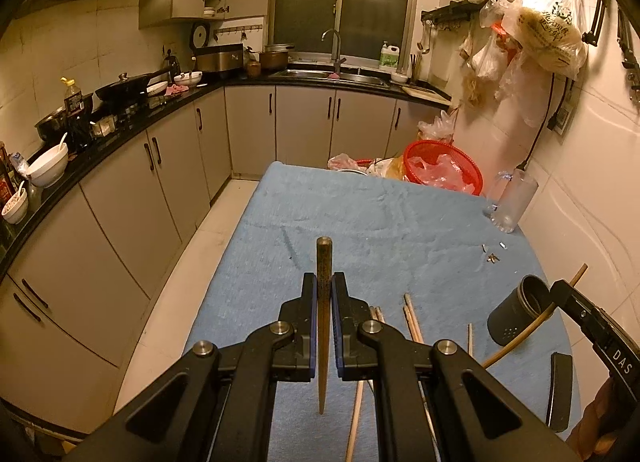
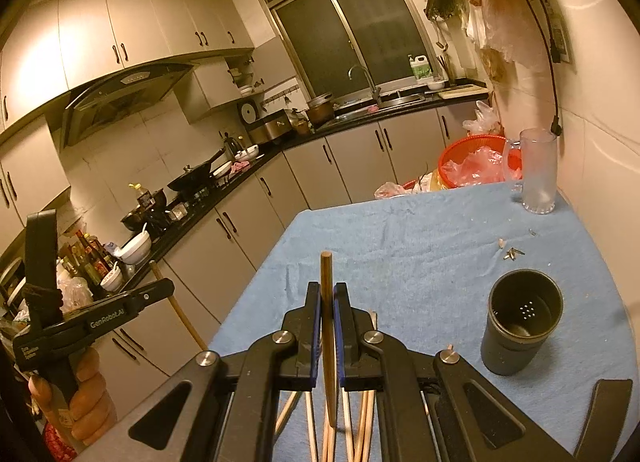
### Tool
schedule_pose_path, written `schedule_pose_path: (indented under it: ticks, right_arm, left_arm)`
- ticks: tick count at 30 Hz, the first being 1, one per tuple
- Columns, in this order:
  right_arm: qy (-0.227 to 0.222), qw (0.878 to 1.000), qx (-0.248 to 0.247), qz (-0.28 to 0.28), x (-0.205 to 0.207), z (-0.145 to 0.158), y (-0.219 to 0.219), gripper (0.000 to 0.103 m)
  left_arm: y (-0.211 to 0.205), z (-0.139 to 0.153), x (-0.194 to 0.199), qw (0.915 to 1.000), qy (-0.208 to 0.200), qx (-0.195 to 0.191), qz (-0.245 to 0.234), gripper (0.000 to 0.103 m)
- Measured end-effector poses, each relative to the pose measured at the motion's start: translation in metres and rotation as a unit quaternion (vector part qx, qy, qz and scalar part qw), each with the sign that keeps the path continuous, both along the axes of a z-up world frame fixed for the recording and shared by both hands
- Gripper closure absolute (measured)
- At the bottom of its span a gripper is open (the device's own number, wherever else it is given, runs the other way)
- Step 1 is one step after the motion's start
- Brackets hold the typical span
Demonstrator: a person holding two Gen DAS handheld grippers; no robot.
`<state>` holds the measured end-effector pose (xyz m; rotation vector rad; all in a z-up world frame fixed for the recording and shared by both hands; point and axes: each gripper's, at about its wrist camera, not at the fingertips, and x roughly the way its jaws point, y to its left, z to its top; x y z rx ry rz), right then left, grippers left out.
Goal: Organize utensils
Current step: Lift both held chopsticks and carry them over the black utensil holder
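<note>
The left gripper is closed tight on a dark brown chopstick, which runs straight along the line of the fingers, its blunt end sticking out past the fingertips and its pointed end hanging back toward the camera. The right gripper is likewise clamped on a lighter wooden chopstick, held the same way, blunt end forward and narrow end behind the jaws.

Both grippers hang above a surface draped in a pale blue fleecy cloth. More loose chopsticks lie on the cloth just beneath and behind the grippers, in an untidy scatter rather than a neat row. A dark cylindrical utensil holder stands upright on the cloth to the right of the right gripper, apart from it; small drain holes show in its bottom, and its inside looks bare. In the left wrist view the same holder sits just beside the right gripper, whose chopstick crosses in front of its rim.

Farther back, a frosted glass mug stands near the wall, with a red plastic colander holding crumpled plastic beside it. A few small scraps lie on the cloth between mug and holder.
</note>
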<state>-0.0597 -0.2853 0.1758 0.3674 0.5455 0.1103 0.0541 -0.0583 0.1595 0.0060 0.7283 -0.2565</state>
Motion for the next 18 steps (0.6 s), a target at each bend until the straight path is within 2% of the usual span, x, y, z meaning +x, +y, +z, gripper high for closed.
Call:
schedule_pose_path:
  ticks: [10,18]
  right_arm:
    - [-0.019,1.0,0.006,-0.014,-0.011,0.012,-0.014,0.097]
    - [-0.056,0.997,0.014,-0.059,-0.03,0.041,-0.056,0.097]
  left_arm:
    - [-0.011,0.021,-0.005,0.9999,-0.011,-0.006,-0.011,0.096]
    - [-0.046,0.047,-0.013,0.9984,-0.027,-0.01,-0.049,0.096]
